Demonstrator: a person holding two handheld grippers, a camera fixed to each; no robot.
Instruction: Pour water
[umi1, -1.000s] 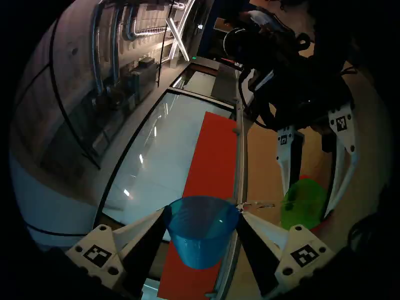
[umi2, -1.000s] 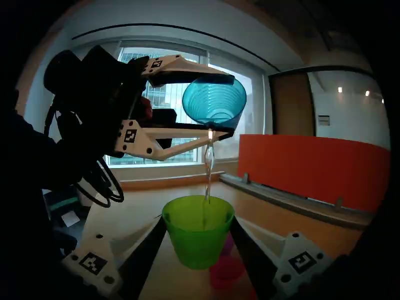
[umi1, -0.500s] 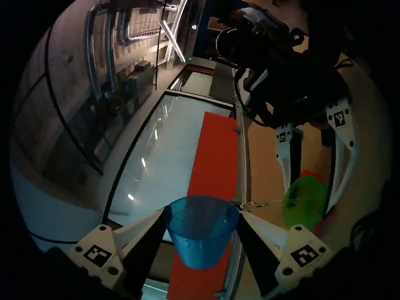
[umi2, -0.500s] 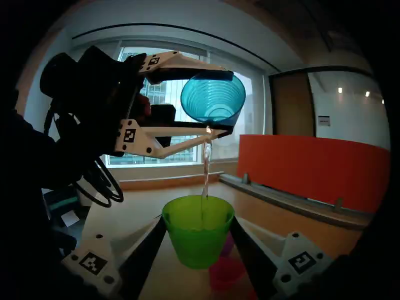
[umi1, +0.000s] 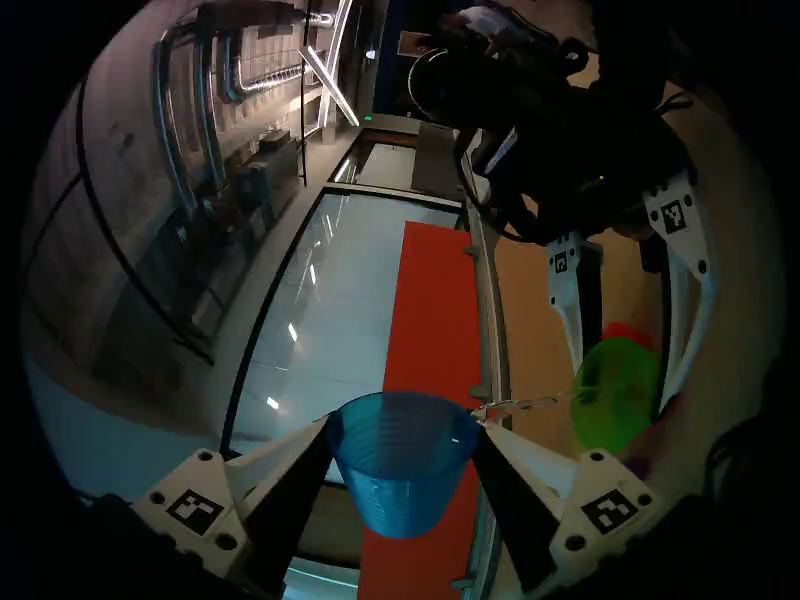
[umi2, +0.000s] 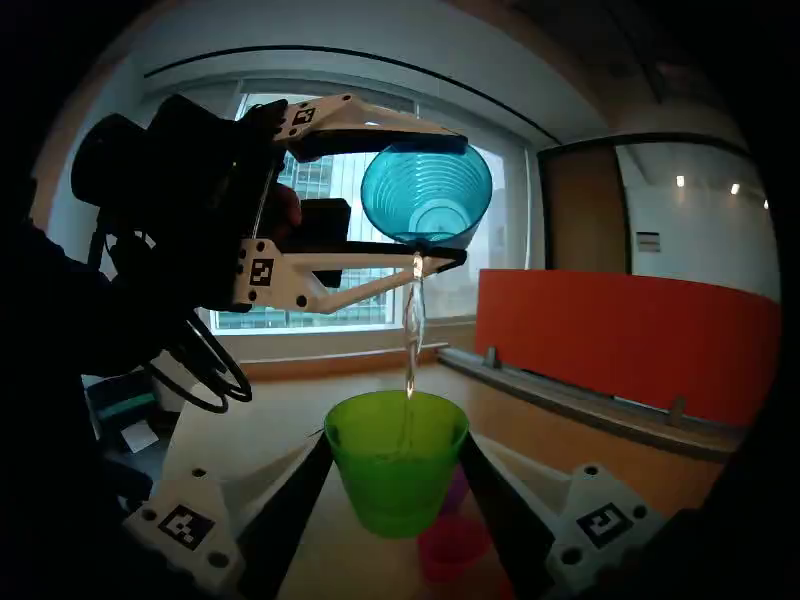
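We're over the wooden table (umi2: 250, 420), with an orange partition (umi2: 630, 340) running along its far side, and this is the pour itself, mid-flow. The left tongs (umi2: 455, 200) are up high, clamped on the blue cup (umi2: 427, 195) and tipping it well over, its mouth turned toward us in the right gripper view. Below, the right tongs (umi2: 397, 445) are clamped on the green cup (umi2: 397, 490) and hold it upright above the table. A small pink cup (umi2: 450, 545) sits just beneath, seemingly on the table. Between the two cups, a thin stream of water (umi2: 410, 320) leaves the blue cup's lower lip and drops into the green cup's mouth, well inside the rim. We can't tell how much water is left up top, and the level in the green cup is hard to read. Our read on the next move: hold the green cup steady and tilt the blue cup slowly further as the stream thins. Then roll the blue cup back upright before either hand moves off, so no drips land on the table.
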